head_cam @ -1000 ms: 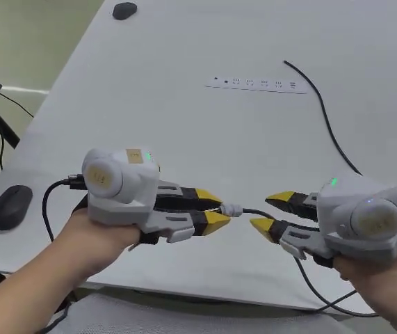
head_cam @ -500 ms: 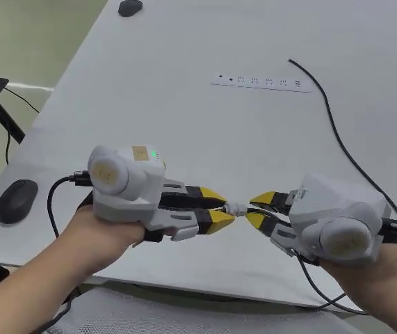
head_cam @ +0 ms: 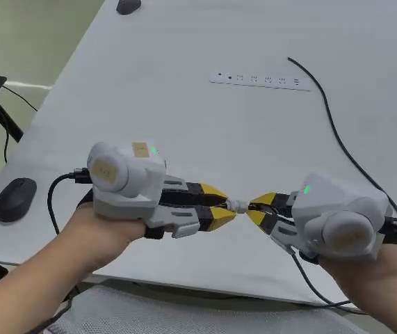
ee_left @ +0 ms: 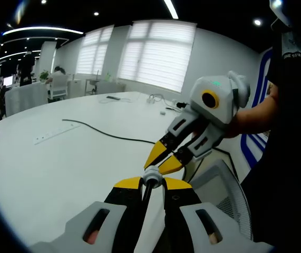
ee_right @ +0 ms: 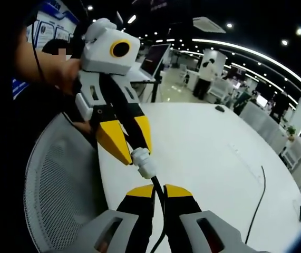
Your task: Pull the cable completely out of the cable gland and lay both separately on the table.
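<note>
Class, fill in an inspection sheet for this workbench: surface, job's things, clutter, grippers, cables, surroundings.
Surface: white table, bare near the work.
Job's things: white cable gland with the black cable not yet pulled out, held over the table's near edge.
Clutter: power strip; dark mouse at the left edge; second mouse at the far end.
Grippers: left gripper shut on the gland; right gripper shut on the cable right beside it.
Cables: black cord lying across the table; lead behind the left gripper.
Surroundings: mesh chair; green floor.

White cable gland (head_cam: 236, 206), horizontal, in mid-air, lower centre of head view; thin black cable (ee_right: 157, 188) still inserted in its right end.
</note>
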### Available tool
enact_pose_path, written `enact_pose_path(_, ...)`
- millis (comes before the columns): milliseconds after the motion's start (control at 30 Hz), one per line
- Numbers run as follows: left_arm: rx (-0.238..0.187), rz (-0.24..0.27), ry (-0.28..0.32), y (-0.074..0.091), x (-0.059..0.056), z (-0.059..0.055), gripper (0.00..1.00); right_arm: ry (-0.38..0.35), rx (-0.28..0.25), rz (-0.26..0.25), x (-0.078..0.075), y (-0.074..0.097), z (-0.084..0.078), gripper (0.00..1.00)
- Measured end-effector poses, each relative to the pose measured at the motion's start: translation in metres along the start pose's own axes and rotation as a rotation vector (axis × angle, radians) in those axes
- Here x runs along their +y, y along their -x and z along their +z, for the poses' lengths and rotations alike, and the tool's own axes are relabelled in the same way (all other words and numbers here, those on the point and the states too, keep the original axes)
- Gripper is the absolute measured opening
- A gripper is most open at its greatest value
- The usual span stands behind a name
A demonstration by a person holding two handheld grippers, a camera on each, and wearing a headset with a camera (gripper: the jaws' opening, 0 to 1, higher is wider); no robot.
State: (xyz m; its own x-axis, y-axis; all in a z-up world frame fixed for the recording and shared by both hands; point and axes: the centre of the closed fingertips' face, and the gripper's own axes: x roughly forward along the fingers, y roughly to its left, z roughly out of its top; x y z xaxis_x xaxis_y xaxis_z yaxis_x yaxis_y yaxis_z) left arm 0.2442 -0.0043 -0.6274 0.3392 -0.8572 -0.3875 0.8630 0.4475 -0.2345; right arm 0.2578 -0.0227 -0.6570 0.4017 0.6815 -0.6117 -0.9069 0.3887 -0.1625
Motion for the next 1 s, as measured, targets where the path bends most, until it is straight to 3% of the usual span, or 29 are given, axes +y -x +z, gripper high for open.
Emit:
enact_pose_path(233, -0.001, -0.004, -0.006, -0.001, 0.000, 0.001, 0.15, -0.090, -0.012, 0.005, -0.002, 0.001, -0.003, 0.01)
enact_pose_path(500, -0.010, -0.006, -0.006, 0.001, 0.002, 0.004, 0.15, -0.234, 0.011, -0.018, -0.013, 0.001, -0.023, 0.01)
enact_pose_path(800, -0.021, -0.007, -0.018, 0.003, 0.003, 0.006, 0.15, -0.479, 0.002, -0.016, -0.019, 0.000, -0.047, 0.01)
enact_pose_path(1000, -0.017, -0.004, -0.018, 0.004, 0.005, 0.005, 0.15, -0.609, 0.039, -0.033, -0.024, -0.003, -0.073, 0.01)
